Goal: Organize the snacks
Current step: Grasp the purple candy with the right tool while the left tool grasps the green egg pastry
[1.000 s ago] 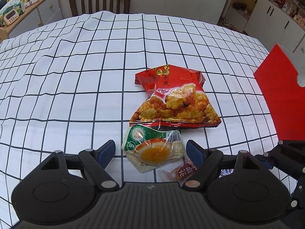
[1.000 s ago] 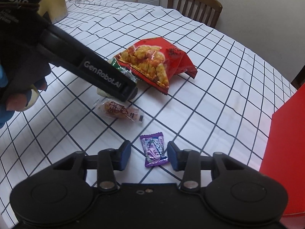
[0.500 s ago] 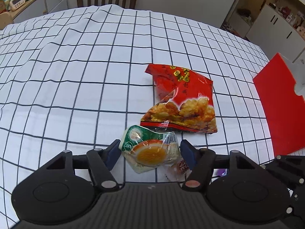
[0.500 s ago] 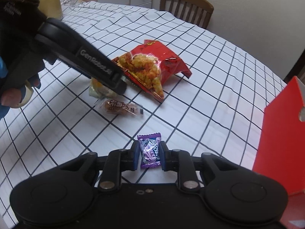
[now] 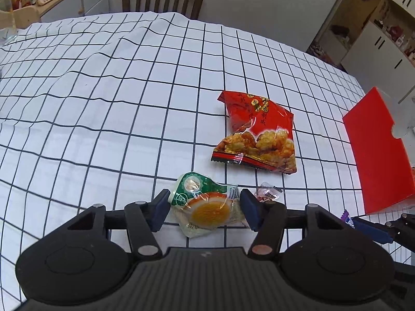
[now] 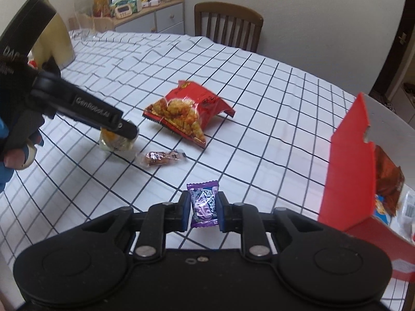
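1. Lower centre: the right gripper (image 6: 202,211) pinches one purple candy (image 6: 202,208).
2. The left gripper (image 5: 205,211), marked "GenRobot.AI", has its fingers closed against one egg packet (image 5: 207,206).
3. Mid-frame: one small wrapped snack (image 6: 162,156), one red crisp bag (image 6: 188,114).
4. Right edge: one red box (image 6: 348,171).

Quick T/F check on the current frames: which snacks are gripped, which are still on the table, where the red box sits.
1. The right gripper is shut on the purple candy. True.
2. The left gripper holds the red chip bag. False: its fingers are at the sides of the egg packet; the bag lies apart on the tablecloth.
3. The small brown candy lies loose on the cloth. True.
4. The red box is empty. False: packets show inside it.
5. A wooden chair stands at the table's far side. True.
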Tool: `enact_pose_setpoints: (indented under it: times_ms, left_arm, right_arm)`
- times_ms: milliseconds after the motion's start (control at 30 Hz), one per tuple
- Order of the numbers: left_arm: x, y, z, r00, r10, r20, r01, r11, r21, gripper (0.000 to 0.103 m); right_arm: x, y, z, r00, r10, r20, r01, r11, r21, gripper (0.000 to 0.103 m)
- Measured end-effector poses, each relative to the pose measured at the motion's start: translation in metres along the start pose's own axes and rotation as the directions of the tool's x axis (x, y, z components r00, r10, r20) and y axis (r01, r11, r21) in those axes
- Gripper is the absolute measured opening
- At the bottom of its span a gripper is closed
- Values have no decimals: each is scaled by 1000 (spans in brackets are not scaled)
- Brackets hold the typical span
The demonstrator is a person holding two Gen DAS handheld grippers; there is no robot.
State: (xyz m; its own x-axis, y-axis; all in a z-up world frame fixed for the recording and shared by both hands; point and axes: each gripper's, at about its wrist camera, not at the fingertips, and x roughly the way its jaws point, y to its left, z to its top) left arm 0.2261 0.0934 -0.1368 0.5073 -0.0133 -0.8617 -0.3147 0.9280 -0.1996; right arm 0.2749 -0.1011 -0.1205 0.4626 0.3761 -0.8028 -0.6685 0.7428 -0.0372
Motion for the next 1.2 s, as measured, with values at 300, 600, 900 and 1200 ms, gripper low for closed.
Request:
enact_pose_setpoints:
  times_ms: [300,600,900,1200]
  left_arm:
    - [-39,-5,-15,1000,-22,14,22,1000,-9,58]
    - [-80,-28,-25,996,-75,53,75,997,3,58]
    - [-106,-70,-28,989,-130,68,128,991,44,58]
    - [-117,-130,-25,979,-184,83,174,978,111,58]
  right_arm:
    - [-44,-2,-3,999,3,49,-5,999,36,18]
    - [-89,-14,-8,994,-8,113,0,997,71,18]
    - [-126,-33,-14,986,-30,163,18,997,73,18]
    - [-157,-65,-21,975,-72,209,60,996,64,18]
